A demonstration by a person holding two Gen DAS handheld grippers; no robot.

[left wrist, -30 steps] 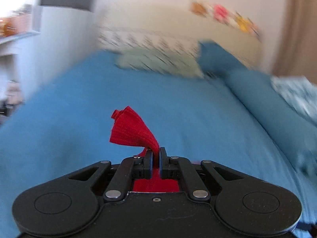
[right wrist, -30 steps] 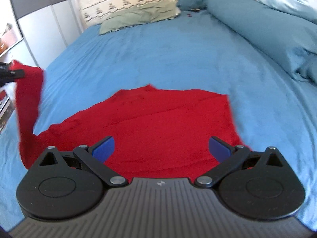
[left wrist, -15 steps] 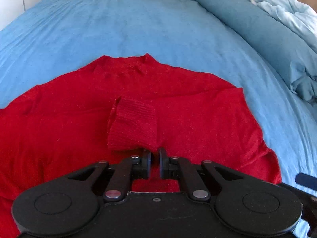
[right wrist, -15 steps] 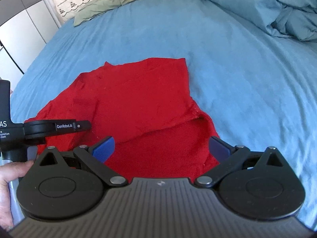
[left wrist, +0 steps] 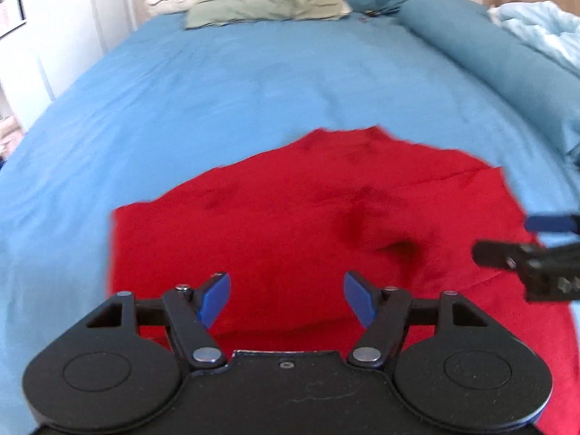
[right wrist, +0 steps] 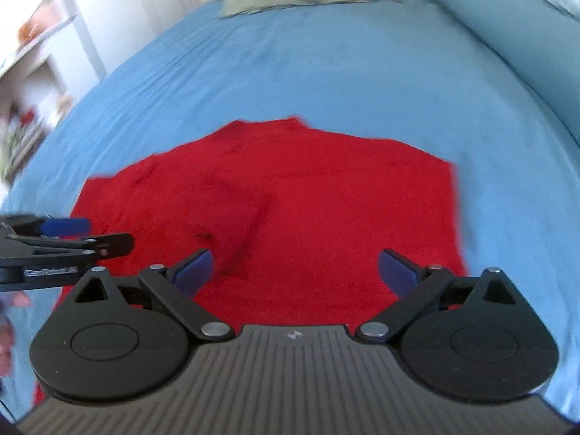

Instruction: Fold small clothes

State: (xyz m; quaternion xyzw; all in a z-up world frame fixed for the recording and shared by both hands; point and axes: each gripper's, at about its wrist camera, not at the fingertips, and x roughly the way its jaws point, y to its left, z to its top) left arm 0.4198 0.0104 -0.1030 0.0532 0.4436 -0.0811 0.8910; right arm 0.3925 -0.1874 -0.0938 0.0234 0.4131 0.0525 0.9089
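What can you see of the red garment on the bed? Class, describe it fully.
The red garment looks like a soft knit top, plain bright red. It lies spread flat on the blue bedsheet, with a sleeve folded in over its middle, leaving a raised crease. Its edges are slightly uneven. The left gripper hangs over it with jaws opening and nothing between them; the right gripper is open above it too.

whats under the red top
The red top lies flat on the blue sheet, which shows on all visible sides. The sheet beneath it is covered, so anything there cannot be seen.
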